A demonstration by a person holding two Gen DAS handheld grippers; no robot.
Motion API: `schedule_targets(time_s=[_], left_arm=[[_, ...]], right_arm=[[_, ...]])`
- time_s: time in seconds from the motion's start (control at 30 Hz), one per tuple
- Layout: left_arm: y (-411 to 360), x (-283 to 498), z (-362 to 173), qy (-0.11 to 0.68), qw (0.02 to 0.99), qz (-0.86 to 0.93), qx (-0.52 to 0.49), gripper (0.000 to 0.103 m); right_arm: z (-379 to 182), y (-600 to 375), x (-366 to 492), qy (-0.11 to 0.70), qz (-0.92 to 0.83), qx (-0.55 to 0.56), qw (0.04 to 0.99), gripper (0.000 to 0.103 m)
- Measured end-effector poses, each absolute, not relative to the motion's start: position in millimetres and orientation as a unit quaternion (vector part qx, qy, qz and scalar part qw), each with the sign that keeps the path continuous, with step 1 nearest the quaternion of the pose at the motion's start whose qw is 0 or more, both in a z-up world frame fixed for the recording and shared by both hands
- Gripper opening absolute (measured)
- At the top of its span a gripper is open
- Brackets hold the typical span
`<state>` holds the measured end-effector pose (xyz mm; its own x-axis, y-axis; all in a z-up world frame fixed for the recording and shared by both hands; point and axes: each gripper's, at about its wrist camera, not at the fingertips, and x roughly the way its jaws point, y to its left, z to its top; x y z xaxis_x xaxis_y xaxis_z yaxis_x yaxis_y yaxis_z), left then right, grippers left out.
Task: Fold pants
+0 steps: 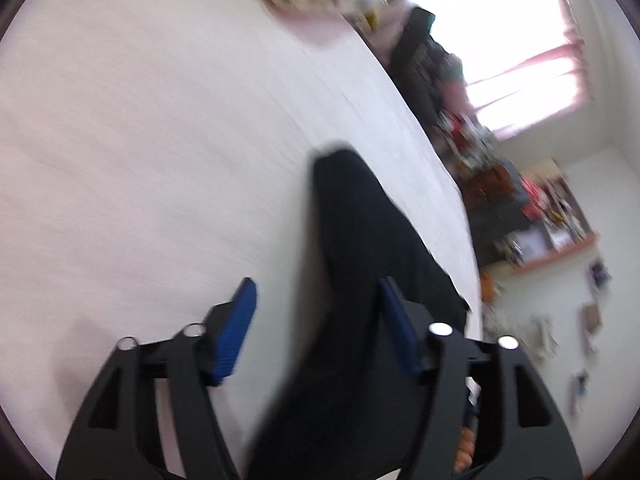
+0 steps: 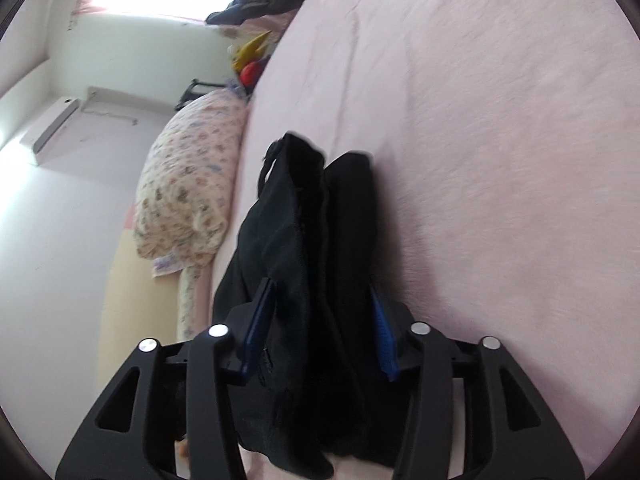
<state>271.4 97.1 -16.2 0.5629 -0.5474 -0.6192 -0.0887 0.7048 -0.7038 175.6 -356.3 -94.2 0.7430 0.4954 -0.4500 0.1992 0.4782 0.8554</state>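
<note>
Pants (image 1: 360, 260) of black cloth run up between the spread jaws of the left gripper (image 1: 318, 320) in the left wrist view, lying on the pink bed sheet (image 1: 140, 140) near the bed's edge. The blue pads (image 1: 236, 332) stand well apart; one seems just beside the cloth, yet the blur hides whether it touches, so this gripper looks released rather than clenched.

From the right wrist, the pants (image 2: 316, 240) sit bunched in several thick layers between the jaws of the right gripper (image 2: 322, 320), both blue pads close against the bundle; it appears to be grasping it, though not firmly squeezed. A flowered pillow (image 2: 188, 176) lies beyond.

The cloth looks soft, limp and light, likely to sag and slide; taking hold at an edge or hem, through all layers, seems wisest.
</note>
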Motion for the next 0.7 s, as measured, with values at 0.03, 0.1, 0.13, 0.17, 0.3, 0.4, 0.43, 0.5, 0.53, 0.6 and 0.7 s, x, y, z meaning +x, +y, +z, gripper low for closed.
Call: schedule_targets(time_s=[0.03, 0.1, 0.13, 0.17, 0.3, 0.4, 0.43, 0.5, 0.53, 0.6, 0.7], left_arm=[[102, 268, -8, 0.436, 0.822, -0.122, -0.346, 0.069], [104, 250, 20, 0.401, 0.863, -0.085, -0.295, 0.070], [95, 240, 35, 0.379, 0.882, -0.091, -0.264, 0.075], [86, 234, 43, 0.368, 0.891, -0.100, -0.247, 0.079], [24, 217, 66, 0.344, 0.903, -0.187, -0.179, 0.092], [-14, 219, 59, 0.355, 0.901, -0.208, -0.140, 0.092], [-19, 222, 55, 0.362, 0.899, -0.210, -0.131, 0.092], [-30, 226, 35, 0.396, 0.889, -0.202, -0.112, 0.092], [-31, 231, 24, 0.413, 0.883, -0.194, -0.109, 0.092], [-30, 238, 6, 0.430, 0.876, -0.188, -0.110, 0.092], [-22, 239, -13, 0.430, 0.872, -0.197, -0.124, 0.091]], right_arm=[[-84, -359, 168, 0.338, 0.069, 0.487, 0.803, 0.050], [-61, -357, 157, 0.310, 0.031, 0.443, 0.841, 0.050], [-39, -346, 149, 0.285, 0.023, 0.394, 0.873, 0.050], [-25, -335, 146, 0.273, 0.027, 0.359, 0.892, 0.050], [10, -274, 143, 0.257, 0.038, 0.217, 0.941, 0.050], [10, -239, 145, 0.258, 0.030, 0.133, 0.956, 0.057], [5, -233, 144, 0.261, 0.024, 0.103, 0.960, 0.063], [-10, -223, 152, 0.285, 0.002, 0.043, 0.958, 0.064], [-19, -225, 150, 0.298, -0.005, 0.032, 0.954, 0.064], [-46, -230, 167, 0.360, -0.028, 0.029, 0.932, 0.064], [-65, -231, 173, 0.382, -0.035, 0.014, 0.923, 0.064]])
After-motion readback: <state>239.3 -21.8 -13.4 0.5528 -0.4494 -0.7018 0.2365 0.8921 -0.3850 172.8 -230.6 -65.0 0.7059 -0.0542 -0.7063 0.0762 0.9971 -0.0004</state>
